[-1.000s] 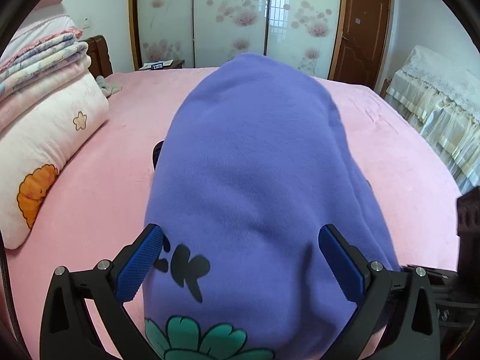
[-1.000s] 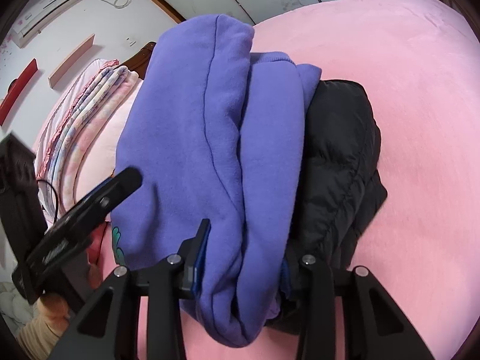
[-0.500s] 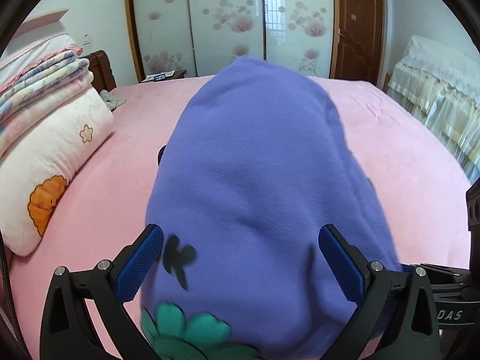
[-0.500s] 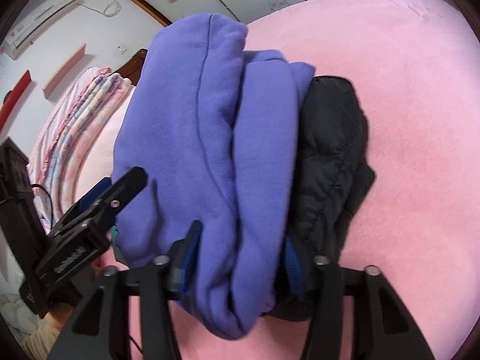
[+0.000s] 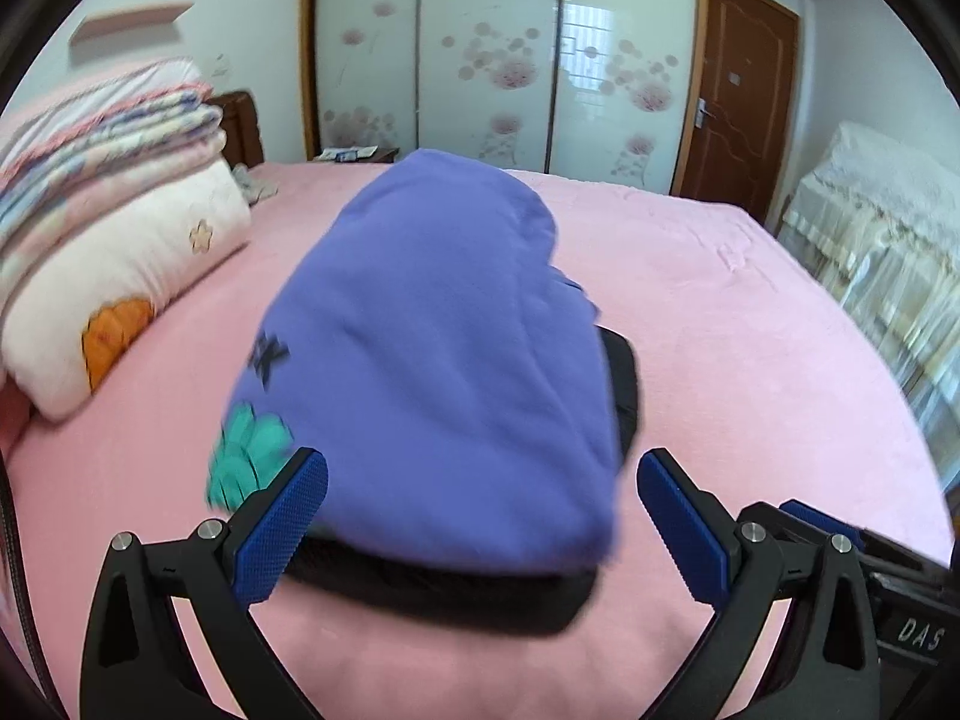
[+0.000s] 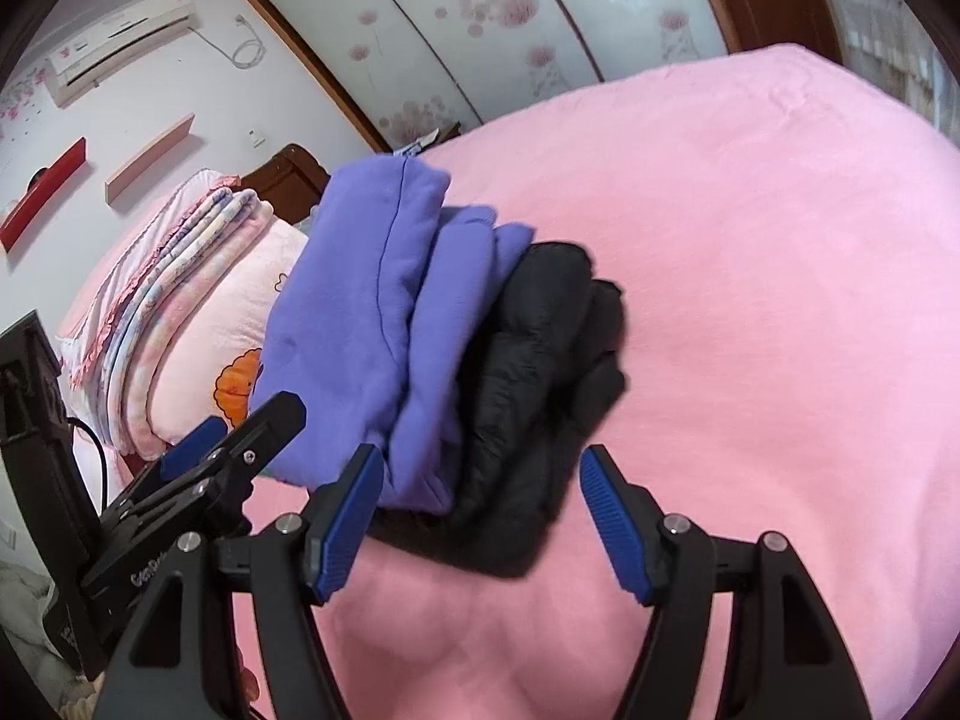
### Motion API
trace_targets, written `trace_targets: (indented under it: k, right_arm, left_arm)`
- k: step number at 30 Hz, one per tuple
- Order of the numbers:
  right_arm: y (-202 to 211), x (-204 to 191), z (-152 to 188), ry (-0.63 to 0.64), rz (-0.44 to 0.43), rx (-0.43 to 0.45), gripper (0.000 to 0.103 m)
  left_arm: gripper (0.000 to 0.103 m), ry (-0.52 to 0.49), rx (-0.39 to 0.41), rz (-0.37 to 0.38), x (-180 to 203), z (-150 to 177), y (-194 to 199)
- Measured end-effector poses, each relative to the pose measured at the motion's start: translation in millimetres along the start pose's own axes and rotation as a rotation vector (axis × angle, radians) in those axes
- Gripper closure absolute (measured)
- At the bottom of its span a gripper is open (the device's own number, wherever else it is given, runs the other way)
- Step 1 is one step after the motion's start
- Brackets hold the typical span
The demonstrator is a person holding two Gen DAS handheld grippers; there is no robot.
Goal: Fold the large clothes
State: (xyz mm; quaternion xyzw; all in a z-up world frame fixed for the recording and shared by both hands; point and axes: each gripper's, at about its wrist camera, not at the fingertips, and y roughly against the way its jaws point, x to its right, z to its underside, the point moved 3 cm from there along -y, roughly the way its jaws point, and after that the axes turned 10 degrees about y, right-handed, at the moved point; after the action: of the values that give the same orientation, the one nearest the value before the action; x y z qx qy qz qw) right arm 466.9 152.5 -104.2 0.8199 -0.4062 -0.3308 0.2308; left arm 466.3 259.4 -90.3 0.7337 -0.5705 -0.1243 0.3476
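While the pink bed (image 5: 750, 312) carries everything, we see the folded purple sweatshirt (image 5: 432, 348) stacked on a folded black jacket (image 6: 540, 360) near its middle, a quilt pile (image 5: 102, 138) at the headboard edge. Our left gripper (image 5: 483, 510) and right gripper (image 6: 480, 516) stand spread, holding nothing.

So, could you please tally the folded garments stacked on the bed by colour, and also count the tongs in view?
Purple folded sweatshirt: 1
Black folded padded jacket, under the purple one: 1
Tongs, both open and off the pile: 2, left tongs and right tongs
Total: 4
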Motion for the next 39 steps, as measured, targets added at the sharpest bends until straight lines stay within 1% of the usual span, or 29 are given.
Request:
trace_targets:
  k: [4,9,14,18,19,24,28,31,33,35,39]
  right_arm:
    - [43.7,15.5,16.9,0.028,0.038,0.035,0.035]
    - [98.5,29.0,37.5,0.070,0.110,0.069,0.034]
    - [159.7,34.9,57.0,0.084,0.159,0.095,0.034]
    - [212.2,30.0,76.4,0.101,0.209,0.122,0.034]
    - [228.0,28.3,83.8,0.104,0.227,0.129,0.034]
    - [278.2,18.5,113.5,0.101,0.281,0.145,0.034]
    - [304.8,8.3,134.0,0.109,0.286,0.136,0.034]
    - [322.0,1.4,146.2,0.114,0.274,0.136,0.034]
    - [334.9,-3.7,154.4,0.120,0.271,0.148,0.034]
    - [344.6,-9.2,161.1,0.135,0.289,0.161,0.034]
    - [357.3,-17.5,172.5,0.155,0.295,0.162,0.033]
  left_arm:
    - [0.001,0.059,-0.022,0.032,20.0,28.2,27.6]
    - [0.001,0.081,-0.040,0.046,44.7,59.7,63.0]
    - [0.001,0.048,-0.050,0.058,71.7,86.1,111.7]
    - [0.001,0.022,-0.022,0.055,89.1,109.4,164.5]
    - [0.001,0.015,-0.022,0.056,92.7,115.2,176.4]
    - [0.001,-0.024,-0.029,0.050,105.2,143.7,229.6]
    - [0.001,-0.032,-0.008,0.057,110.5,167.9,274.3]
    - [0.001,-0.043,0.019,0.054,112.5,182.1,303.2]
    - [0.001,-0.044,0.029,0.055,113.1,188.3,316.3]
    - [0.001,-0.038,0.030,0.062,111.9,194.8,330.1]
    - [0.001,-0.044,0.039,0.060,110.0,202.2,346.1]
